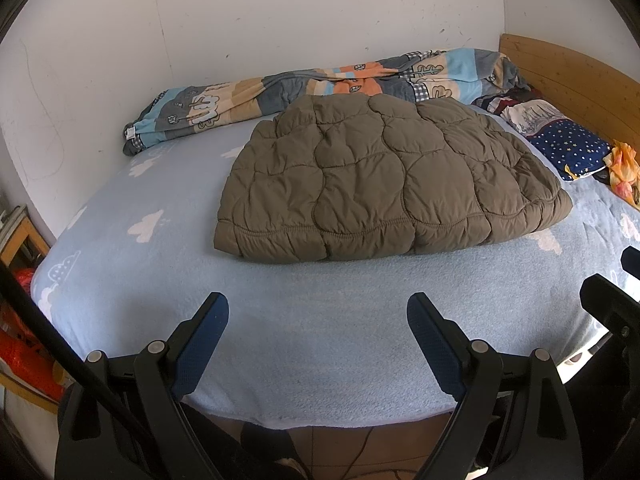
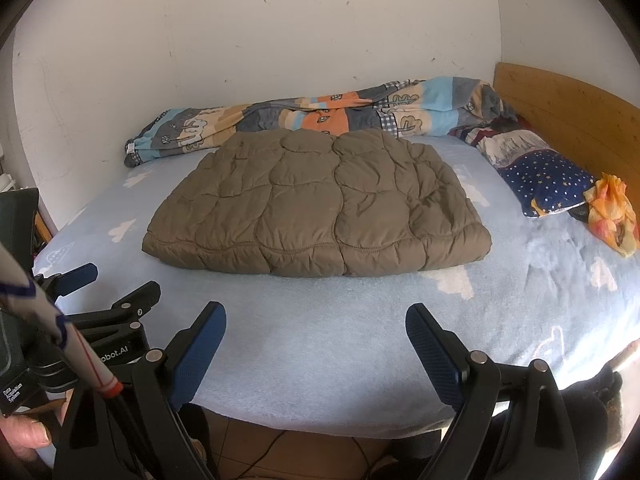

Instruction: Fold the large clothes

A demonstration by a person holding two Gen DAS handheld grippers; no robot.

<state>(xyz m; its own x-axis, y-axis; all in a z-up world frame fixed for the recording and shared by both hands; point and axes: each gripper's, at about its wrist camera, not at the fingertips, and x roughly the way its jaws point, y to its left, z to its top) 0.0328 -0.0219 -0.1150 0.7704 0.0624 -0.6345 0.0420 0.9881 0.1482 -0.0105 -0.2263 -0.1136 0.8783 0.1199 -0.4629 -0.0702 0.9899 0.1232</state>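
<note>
**Jacket lies ahead of both grippers, long axis crosswise, neither tool engaged**

In the left wrist view, the left gripper (image 1: pixel 318 338) sits at the bottom of the frame with its blue-padded jaws spread wide and nothing between them. The quilted brown jacket (image 1: pixel 388 176) lies above it, centre to centre-right, flat on the light blue bed sheet (image 1: pixel 280 344) and well apart from the fingertips. A strip of bare sheet separates tool and garment.

In the right wrist view, the right gripper (image 2: pixel 316 340) is likewise wide and empty at the bottom of the frame. Here the jacket sits at centre, slightly left, so each tool faces one end of the near hem. The jacket's long axis runs left to right across both frames, its near hem facing the grippers.

Judgement: the jacket already appears folded into a compact rectangle; any further fold would call for both grippers to advance to the near hem together. Neither is clearly nearer.

The patterned blanket (image 2: pixel 304 116) and starred pillow (image 2: pixel 548 184) lie beyond and to the right.
</note>
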